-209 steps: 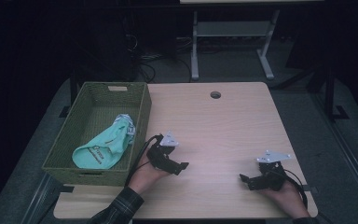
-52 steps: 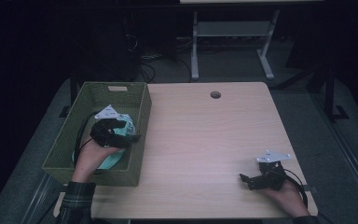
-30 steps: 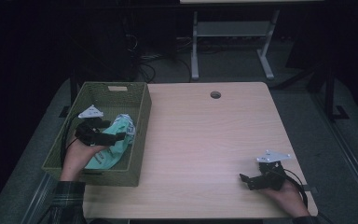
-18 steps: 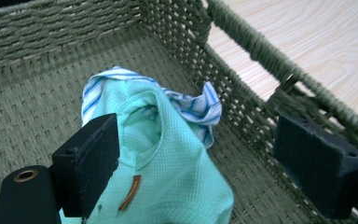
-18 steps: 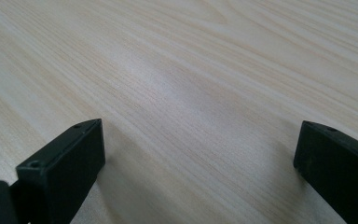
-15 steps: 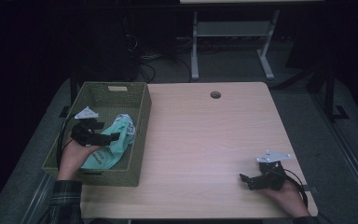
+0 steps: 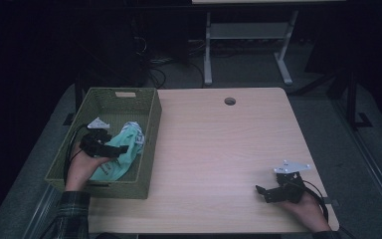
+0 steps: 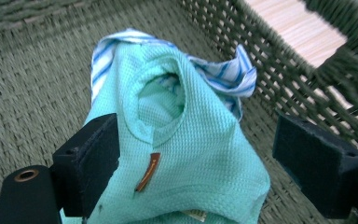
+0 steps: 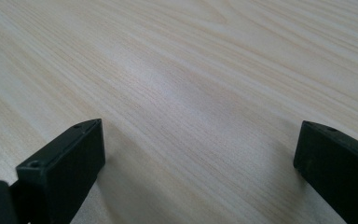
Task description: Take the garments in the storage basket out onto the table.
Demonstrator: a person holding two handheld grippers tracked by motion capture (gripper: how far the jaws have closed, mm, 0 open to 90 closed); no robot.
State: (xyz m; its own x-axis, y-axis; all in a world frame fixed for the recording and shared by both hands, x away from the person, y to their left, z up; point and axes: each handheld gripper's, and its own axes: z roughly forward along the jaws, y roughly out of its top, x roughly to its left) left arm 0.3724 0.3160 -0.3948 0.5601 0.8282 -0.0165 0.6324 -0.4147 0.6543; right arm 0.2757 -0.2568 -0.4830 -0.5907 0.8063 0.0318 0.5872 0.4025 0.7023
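A mint-green knit garment (image 7: 121, 154) with a blue-and-white striped collar lies bunched inside a green woven basket (image 7: 148, 149) at the table's left edge. My left gripper (image 7: 121, 149) is down in the basket, open, with its jaws on either side of the garment (image 8: 186, 154); the left jaw touches the cloth and the right one stands apart from it. My right gripper (image 7: 259, 191) rests low on the table near the front right corner, open, with bare wood (image 9: 191, 93) between its jaws.
The light wooden table (image 7: 219, 149) has a round cable hole (image 7: 230, 101) near its far edge. The basket's right wall (image 8: 279, 70) rises close beside the left gripper. A white desk frame (image 7: 248, 40) stands on the floor beyond the table.
Over the earlier frames the left hand went from the tabletop into the basket and then shifted left and lower along the garment. The right gripper has stayed put.
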